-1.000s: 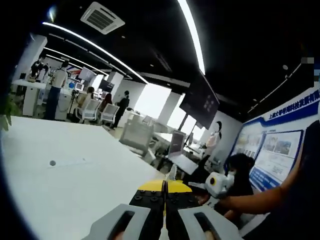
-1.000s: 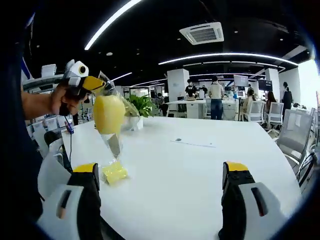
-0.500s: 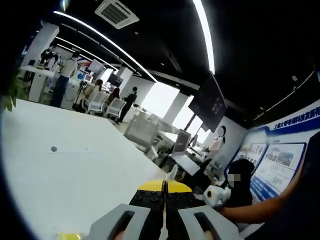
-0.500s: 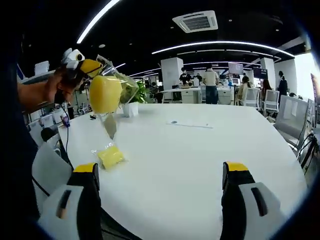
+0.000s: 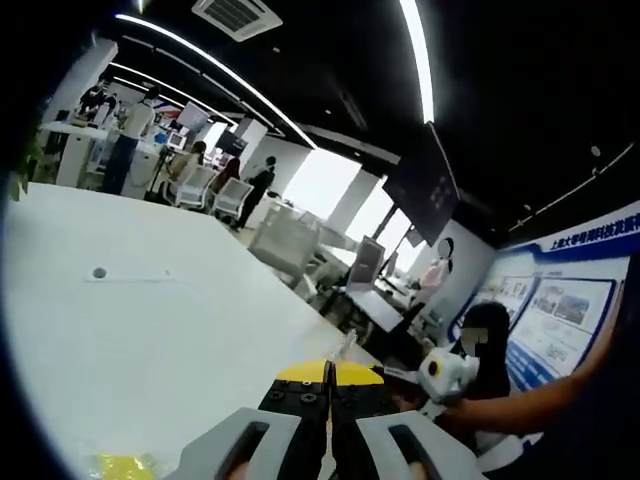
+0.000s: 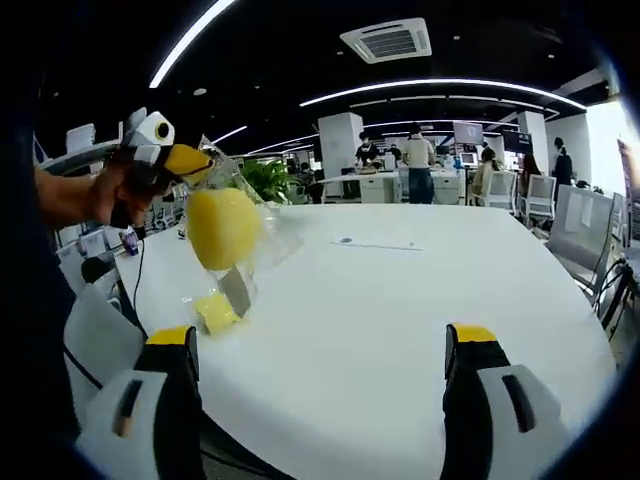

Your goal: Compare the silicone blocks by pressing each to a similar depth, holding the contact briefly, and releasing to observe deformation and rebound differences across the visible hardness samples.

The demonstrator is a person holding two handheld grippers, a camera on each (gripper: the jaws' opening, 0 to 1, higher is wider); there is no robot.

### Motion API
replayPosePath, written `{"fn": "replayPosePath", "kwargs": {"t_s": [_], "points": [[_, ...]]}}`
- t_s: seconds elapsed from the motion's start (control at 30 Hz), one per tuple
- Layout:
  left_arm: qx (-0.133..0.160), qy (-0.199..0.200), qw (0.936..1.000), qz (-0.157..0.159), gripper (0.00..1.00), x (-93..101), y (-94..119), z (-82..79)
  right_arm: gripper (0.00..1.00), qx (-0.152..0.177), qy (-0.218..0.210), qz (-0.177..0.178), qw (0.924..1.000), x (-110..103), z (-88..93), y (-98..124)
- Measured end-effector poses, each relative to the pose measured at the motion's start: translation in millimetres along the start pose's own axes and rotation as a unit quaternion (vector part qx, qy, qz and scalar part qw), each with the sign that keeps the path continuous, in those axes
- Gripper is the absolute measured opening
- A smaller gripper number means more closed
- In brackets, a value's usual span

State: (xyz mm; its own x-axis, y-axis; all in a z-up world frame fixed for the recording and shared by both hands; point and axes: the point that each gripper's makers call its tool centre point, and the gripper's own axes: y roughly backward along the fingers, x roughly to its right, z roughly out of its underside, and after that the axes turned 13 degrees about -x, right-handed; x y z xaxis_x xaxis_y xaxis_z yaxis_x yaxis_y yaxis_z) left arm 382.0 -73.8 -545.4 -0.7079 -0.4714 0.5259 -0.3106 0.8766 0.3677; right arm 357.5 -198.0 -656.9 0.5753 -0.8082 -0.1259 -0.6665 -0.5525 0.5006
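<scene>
Pressing not yet begun, judging by the layout: no sample under either tool, nothing squeezed against the tabletop. Held aloft at ten o'clock in the right gripper view, the left gripper (image 6: 185,160), yellow-tipped, pinched tight on the top edge of a clear crinkly plastic bag (image 6: 238,215) with a round, soft-looking yellow silicone block (image 6: 222,227) hanging inside. Jaws pressed flat together in the left gripper view as well, at six o'clock, though the bag itself hidden below them there. A second sample, a small flat yellow silicone block in its own clear wrapper (image 6: 216,311), lying on the white round table (image 6: 400,330) at eight o'clock, just below the hanging bag; a sliver of yellow at seven o'clock in the left gripper view probably the same piece. Right gripper (image 6: 320,345) spread wide and empty, hovering over the near edge of the table, well apart from both samples.

Still to do, by this reckoning: free the round block from its bag, set it down, then press, hold and release each sample in turn.

Tabletop smooth, matt white, bare apart from a small dark dot and a faint line near twelve o'clock. Open-plan office beyond: black ceiling, long strip lights, an air-conditioning vent, a potted green plant (image 6: 268,180), grey chairs, standing people at far desks.
</scene>
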Motion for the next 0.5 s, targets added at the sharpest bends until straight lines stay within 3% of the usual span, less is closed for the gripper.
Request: {"fn": "replayPosePath", "kwargs": {"t_s": [0.23, 0.5], "points": [[-0.015, -0.01, 0.9997, -0.015, 0.0, -10.8, -17.0, 22.1, 0.96, -0.008, -0.006, 0.003, 0.9999, 2.0, 8.3, 1.5], [-0.013, 0.003, 0.9997, -0.02, 0.0, -24.2, -21.2, 31.4, 0.96, -0.022, -0.019, 0.001, 0.9996, -0.2, 22.0, 0.3]]}}
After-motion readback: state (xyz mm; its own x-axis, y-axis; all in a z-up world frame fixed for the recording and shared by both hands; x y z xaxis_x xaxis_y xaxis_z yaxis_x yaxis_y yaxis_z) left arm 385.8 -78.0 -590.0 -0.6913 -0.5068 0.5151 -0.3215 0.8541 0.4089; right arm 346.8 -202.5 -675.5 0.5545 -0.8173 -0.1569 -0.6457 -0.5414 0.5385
